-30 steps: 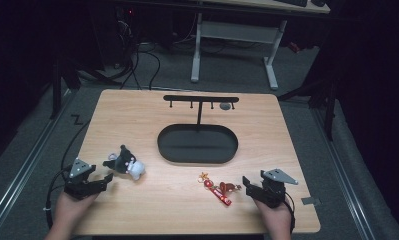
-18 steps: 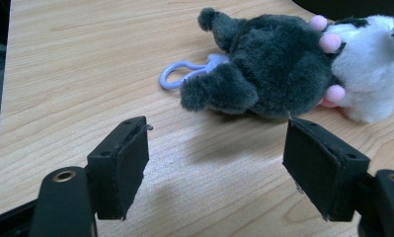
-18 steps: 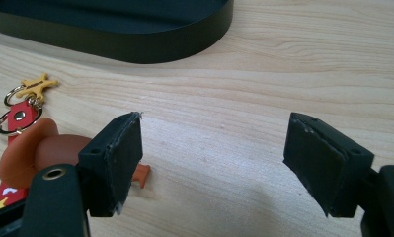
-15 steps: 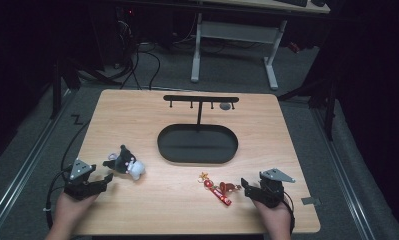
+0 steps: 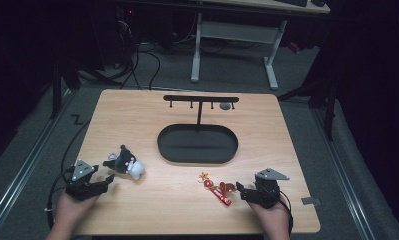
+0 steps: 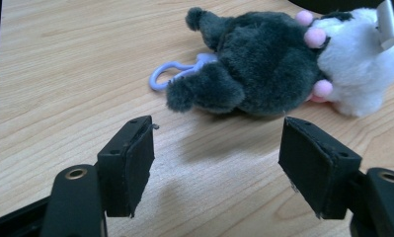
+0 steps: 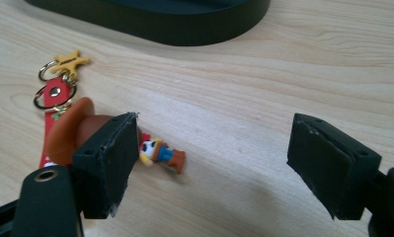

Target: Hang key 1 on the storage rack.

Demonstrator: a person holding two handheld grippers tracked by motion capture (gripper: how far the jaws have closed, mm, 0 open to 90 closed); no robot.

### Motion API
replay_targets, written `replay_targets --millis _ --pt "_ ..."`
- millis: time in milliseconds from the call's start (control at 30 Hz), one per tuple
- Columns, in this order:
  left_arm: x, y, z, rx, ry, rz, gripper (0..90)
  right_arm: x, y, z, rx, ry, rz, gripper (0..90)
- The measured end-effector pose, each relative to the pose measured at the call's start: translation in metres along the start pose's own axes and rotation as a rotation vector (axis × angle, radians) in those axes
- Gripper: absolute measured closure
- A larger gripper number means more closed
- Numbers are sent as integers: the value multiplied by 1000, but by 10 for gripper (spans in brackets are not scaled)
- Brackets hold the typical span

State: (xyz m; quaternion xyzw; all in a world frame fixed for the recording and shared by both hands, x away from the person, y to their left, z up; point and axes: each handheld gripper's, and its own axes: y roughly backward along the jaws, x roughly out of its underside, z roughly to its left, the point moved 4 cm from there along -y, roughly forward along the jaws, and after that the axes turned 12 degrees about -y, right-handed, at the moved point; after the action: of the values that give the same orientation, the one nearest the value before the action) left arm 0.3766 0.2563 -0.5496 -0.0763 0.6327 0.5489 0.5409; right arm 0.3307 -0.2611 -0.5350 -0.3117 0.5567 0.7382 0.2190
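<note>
Grippers rest low on the counter (image 5: 287, 130), the left gripper (image 5: 108, 178) agape but just closing a little short of the plush keychain (image 5: 126, 162), the right gripper (image 5: 241, 191) just widening, empty, beside the cowboy keychain (image 5: 217, 189).

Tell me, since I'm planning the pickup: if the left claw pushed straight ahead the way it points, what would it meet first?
Most likely the plush toy: its dark grey body lies just ahead of the open left claw, with bare table between them. Depth is hard to judge.

A dim room: grey carpet floor (image 5: 307, 65), white-legged desk (image 5: 232, 30) behind the wooden table (image 5: 137, 115).
</note>
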Motion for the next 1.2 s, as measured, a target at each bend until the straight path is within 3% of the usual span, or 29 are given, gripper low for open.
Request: replay_targets --millis 200,533,667,700,900,1000,1200 --pt "-3 1 -5 2 -34 4 308 -1 2 6 -5 27 12 197" --pt "-8 2 -14 13 -80 6 326 0 5 4 -4 7 75 178" --pt "-10 4 -18 26 -70 6 311 0 6 2 -6 3 89 167" --pt "-13 5 -21 48 -42 -10 306 0 8 1 -13 -9 95 167" --pt "-23 11 -29 51 -82 -22 315 -2 9 -1 -17 0 119 167" --pt "-26 13 -30 60 -82 -31 313 -2 10 -1 -17 6 128 167" --pt "-20 13 -29 31 -67 -38 299 -7 13 1 -21 22 134 167"
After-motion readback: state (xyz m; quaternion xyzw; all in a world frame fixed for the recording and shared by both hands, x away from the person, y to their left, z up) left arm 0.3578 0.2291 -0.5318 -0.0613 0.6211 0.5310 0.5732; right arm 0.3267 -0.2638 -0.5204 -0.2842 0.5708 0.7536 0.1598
